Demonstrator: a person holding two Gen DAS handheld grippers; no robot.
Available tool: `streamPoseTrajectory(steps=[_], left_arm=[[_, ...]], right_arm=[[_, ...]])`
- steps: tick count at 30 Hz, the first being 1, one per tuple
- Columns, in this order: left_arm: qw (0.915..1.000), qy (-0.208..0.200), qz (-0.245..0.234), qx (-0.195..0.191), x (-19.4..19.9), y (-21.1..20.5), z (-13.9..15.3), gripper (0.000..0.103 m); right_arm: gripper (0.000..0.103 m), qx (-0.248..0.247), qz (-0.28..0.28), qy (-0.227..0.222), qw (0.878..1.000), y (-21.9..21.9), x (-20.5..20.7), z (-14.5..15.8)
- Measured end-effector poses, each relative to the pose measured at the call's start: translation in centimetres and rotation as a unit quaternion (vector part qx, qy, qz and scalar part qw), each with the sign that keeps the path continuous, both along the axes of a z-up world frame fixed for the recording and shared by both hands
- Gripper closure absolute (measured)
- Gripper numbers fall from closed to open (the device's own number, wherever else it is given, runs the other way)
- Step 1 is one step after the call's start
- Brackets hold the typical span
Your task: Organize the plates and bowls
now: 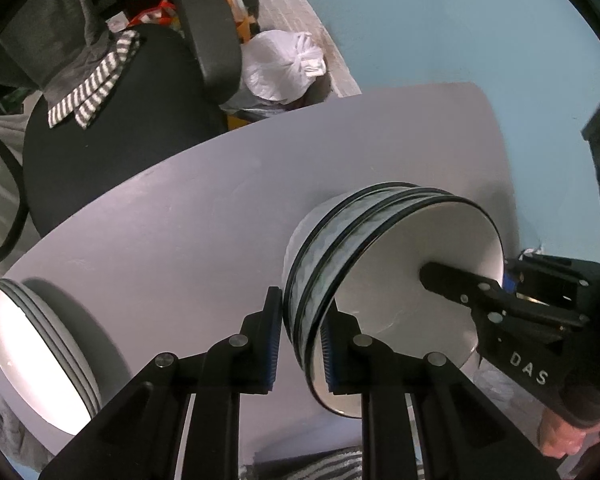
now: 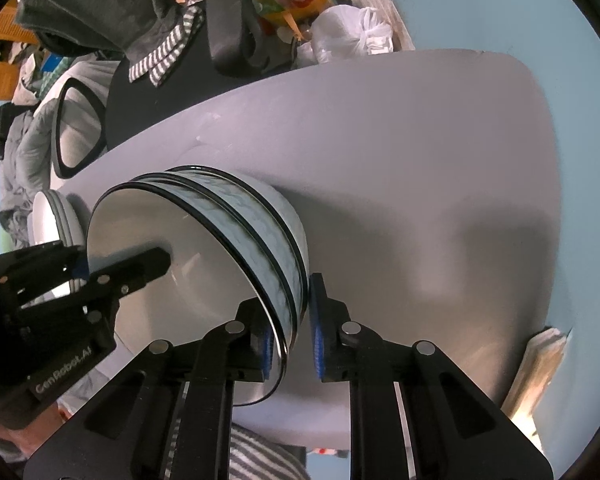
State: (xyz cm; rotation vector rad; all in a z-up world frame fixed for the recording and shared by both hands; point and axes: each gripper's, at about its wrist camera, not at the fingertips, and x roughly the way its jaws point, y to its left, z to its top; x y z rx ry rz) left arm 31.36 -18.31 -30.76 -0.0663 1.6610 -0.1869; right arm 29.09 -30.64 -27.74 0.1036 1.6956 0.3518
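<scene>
A pale grey table (image 2: pixel 400 152) with rounded corners stands against a light blue wall (image 1: pixel 460 20); beyond its far edge sit a black office chair (image 1: pixel 112 128) draped with a striped cloth (image 1: pixel 96 84), and a knotted white plastic bag (image 1: pixel 284 64).

Stacked bowls (image 1: pixel 380 248): white inside, with a pale wavy band and black lines round the outside, nested together near the middle of the table. My left gripper (image 1: pixel 300 344) straddles the near rim of the stack, one blue pad outside the wall and one inside; the pads have closed in on the rim and appear to press it. My right gripper (image 2: pixel 290 344) takes the opposite rim in the same manner, inner finger within the bowl, outer pad against the patterned wall (whether that outer pad fully touches I cannot tell).

Lettering: "DAS" in white on my right gripper's body as seen from the left wrist; "GenRoboLAI" (last letters uncertain) on my left gripper as seen from the right wrist.

A second stack of dishes (image 1: pixel 36 352), white with dark rim lines, sits at the table's left edge, well apart from the bowls. The tabletop to the right of the bowls lies open up to its rounded corner, where a stack of papers (image 2: pixel 540 368) rests at the edge.
</scene>
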Motion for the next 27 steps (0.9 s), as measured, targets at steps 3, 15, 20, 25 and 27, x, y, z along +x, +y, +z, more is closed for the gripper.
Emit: streamPoseTrajectory(steps=[3,15,20,25,27], left_arm=[[1.0,0.002,0.001,0.002,-0.1,0.3,-0.3,0.086],[0.9987,0.028,0.015,-0.039,0.7,1.3,-1.2,0.085],[0.9986,0.033,0.016,-0.037,0.8,1.3,-1.6,0.073],[0.9965,0.042,0.032,-0.065,0.9,1.9,-2.0,0.074],[0.9956,0.045,0.035,-0.074,0.8,2.0,-2.0,0.079]], right_arm=[[0.088,-0.008,0.005,-0.01,1.0,0.7,0.0,0.2],[0.089,-0.007,0.005,0.002,1.0,0.7,0.9,-0.4],[0.074,-0.023,0.011,0.011,1.0,0.8,1.3,-0.7],[0.074,-0.003,0.001,0.017,1.0,0.2,1.3,-0.9],[0.074,0.002,0.0,0.02,1.0,0.1,1.4,-1.0]])
